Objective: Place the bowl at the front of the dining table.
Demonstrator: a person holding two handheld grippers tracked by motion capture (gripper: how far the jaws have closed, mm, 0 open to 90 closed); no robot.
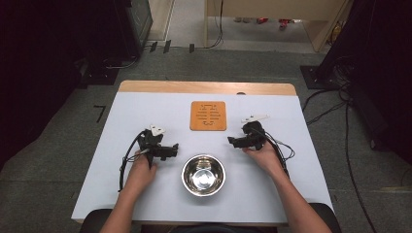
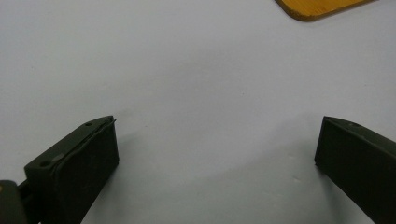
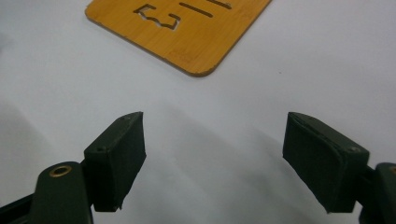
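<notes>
A steel bowl sits empty near the table's front edge, between the two hands. Behind it lies a square wooden trivet with cut-out slots; its corner is at the top of the left gripper view and its near edge in the right gripper view. My left gripper rests on the white table left of the bowl, jaws open with bare tabletop between them. My right gripper rests right of the bowl, pointing left, jaws open and holding nothing.
The white tabletop has a wooden strip along its far edge. Cables trail from both grippers across the table, and more cables lie on the grey floor at the right. Dark equipment stands at the back left.
</notes>
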